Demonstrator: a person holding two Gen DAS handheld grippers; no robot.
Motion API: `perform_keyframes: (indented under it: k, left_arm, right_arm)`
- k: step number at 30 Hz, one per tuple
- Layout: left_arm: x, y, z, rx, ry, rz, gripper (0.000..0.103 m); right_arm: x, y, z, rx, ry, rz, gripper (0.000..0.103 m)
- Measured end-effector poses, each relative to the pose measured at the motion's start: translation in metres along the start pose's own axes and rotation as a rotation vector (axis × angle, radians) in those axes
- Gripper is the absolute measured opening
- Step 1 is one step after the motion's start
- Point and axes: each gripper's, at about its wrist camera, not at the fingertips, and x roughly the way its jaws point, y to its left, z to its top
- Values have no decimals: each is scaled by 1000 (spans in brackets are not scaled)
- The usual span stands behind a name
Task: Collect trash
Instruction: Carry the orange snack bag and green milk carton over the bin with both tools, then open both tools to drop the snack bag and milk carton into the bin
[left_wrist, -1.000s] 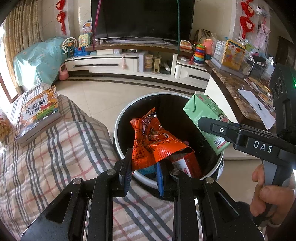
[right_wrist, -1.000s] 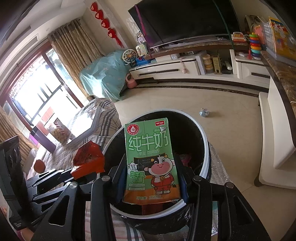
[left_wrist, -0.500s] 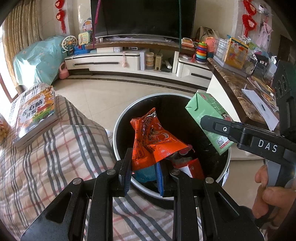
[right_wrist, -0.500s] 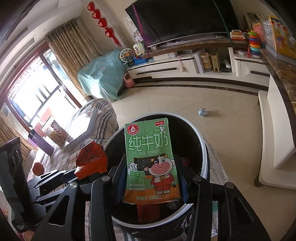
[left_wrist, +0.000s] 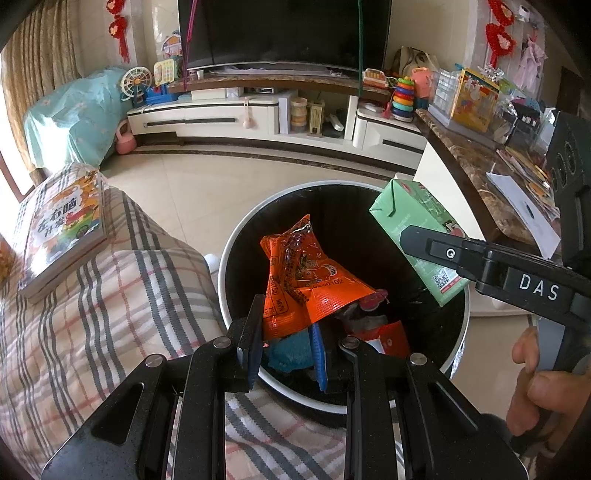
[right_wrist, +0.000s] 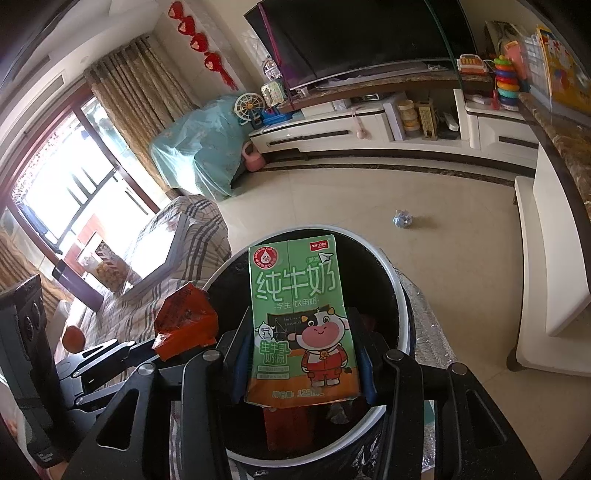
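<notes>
Left wrist view: the left gripper (left_wrist: 286, 334) is clamping the orange snack wrapper (left_wrist: 306, 280) over the black bin (left_wrist: 236, 240), while the right gripper (right_wrist: 301, 354) is pinching the green milk carton (right_wrist: 301, 325) above it; both look ready to be released into the bin

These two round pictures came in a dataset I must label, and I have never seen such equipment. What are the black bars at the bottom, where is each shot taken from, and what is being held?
No robot here: a person holds two hand-held grippers, each with a fisheye camera looking along its two black fingers. In the left-hand camera's view, the left gripper pinches an orange snack wrapper over a round trash bin that already holds other wrappers. In the right-hand camera's view, the right gripper clamps a green milk carton above that bin. Beside the bin, a book lies on a plaid cover. A crumpled scrap lies on the floor.
</notes>
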Motion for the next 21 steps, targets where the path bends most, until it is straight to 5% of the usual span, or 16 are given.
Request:
perform_keyframes:
  k: [19,21]
  left_arm:
    - [11,-3,6,5,29,-5,22]
    - [11,-3,6,5,31,1,29]
  right_arm:
    - [5,-1,2,11,16,4,47]
    - [7,-1,4,14,22,4,49]
